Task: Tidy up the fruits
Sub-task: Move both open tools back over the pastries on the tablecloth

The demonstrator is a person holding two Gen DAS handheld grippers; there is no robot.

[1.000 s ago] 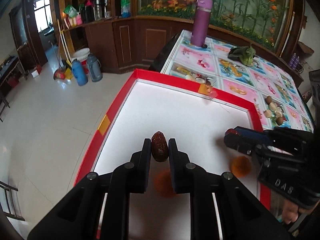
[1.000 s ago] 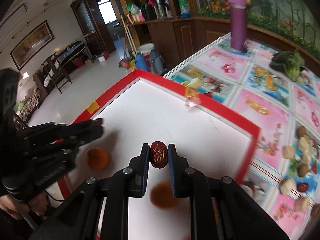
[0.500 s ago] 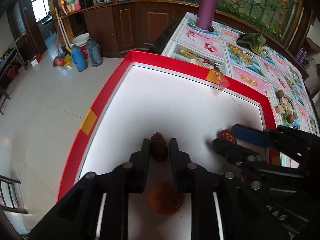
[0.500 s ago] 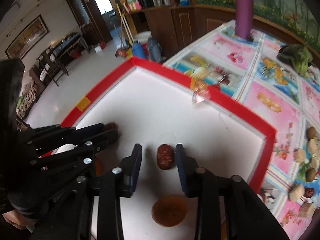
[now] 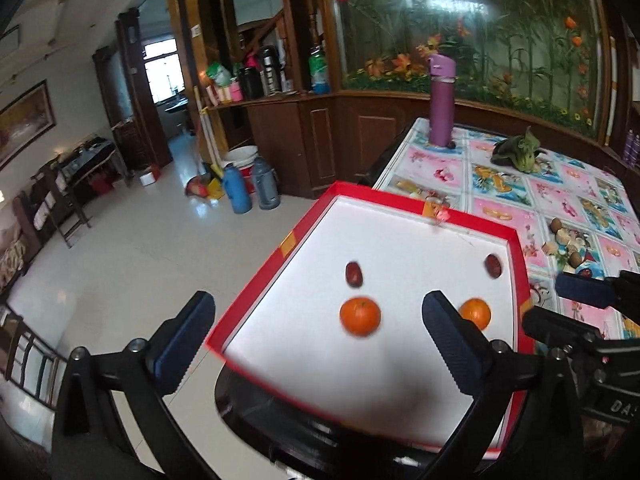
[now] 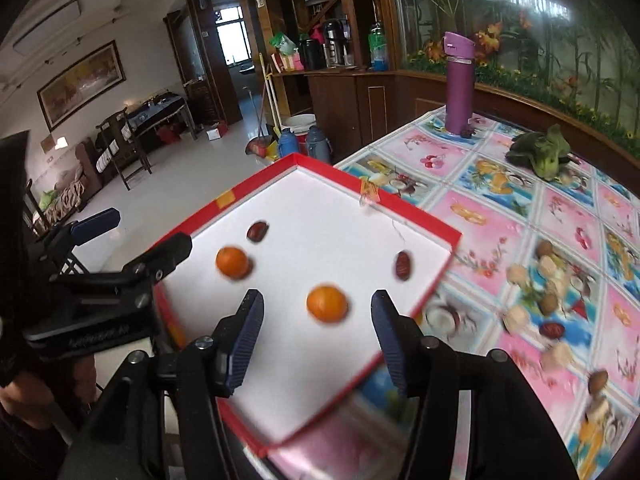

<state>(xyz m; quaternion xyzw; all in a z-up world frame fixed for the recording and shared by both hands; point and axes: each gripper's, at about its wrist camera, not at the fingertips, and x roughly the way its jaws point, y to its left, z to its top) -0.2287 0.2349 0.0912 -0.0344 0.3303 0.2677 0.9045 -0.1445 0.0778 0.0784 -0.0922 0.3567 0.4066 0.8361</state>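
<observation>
A red-rimmed white tray (image 5: 256, 288) (image 6: 240, 190) lies at the table's corner. It holds two oranges (image 5: 360, 316) (image 5: 476, 313) and two dark red dates (image 5: 354, 274) (image 5: 493, 266). The right wrist view shows the same oranges (image 6: 232, 263) (image 6: 327, 304) and dates (image 6: 257, 231) (image 6: 403, 265). My left gripper (image 5: 316, 340) (image 6: 132, 236) hovers open above the tray's near left part, holding nothing. Over the near right part, my right gripper (image 6: 316, 336) (image 5: 568, 308) is open and empty, with one orange seen between its fingers below.
A purple bottle (image 5: 441, 104) (image 6: 459, 88) and a green vegetable (image 5: 518, 152) (image 6: 540, 154) stand on the patterned tablecloth beyond the tray. Several nuts and a date (image 6: 552, 329) lie scattered right of the tray. Left of the table is open floor with flasks (image 5: 240, 188).
Both grippers have opened and let go of their dates, which now lie in the tray. Both have pulled back and up from the tray floor.
</observation>
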